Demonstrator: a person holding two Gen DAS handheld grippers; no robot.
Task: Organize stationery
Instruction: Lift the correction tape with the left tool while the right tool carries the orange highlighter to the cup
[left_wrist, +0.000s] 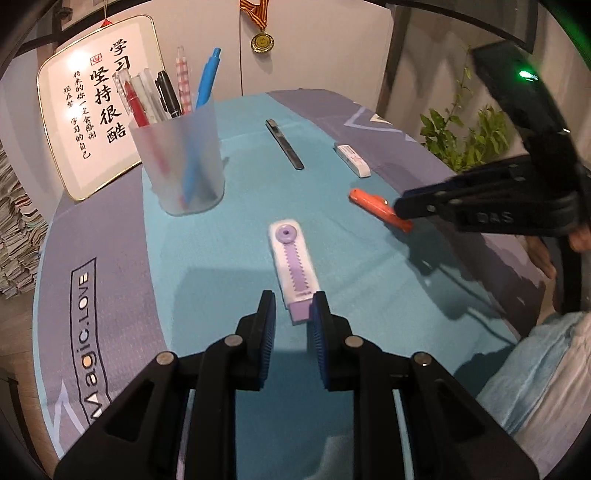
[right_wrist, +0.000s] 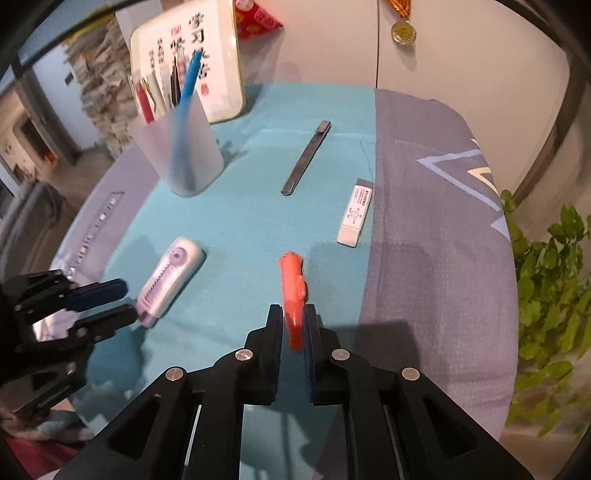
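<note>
Right gripper (right_wrist: 293, 321): clamped on the orange pen's (right_wrist: 291, 291) near end, on the teal mat (right_wrist: 240, 221).
Left gripper (left_wrist: 293, 306): jaws narrowly apart, nothing gripped, at the purple-white correction tape's (left_wrist: 295, 269) near end.

right tongs (right_wrist: 293, 325) clamping orange pen (right_wrist: 291, 284)

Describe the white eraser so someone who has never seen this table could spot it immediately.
Start at the frosted pen cup on the teal mat. Going right, pass the dark flat strip; the eraser lies beyond it, at the mat's edge. It alone is a white block in a printed sleeve.
</note>
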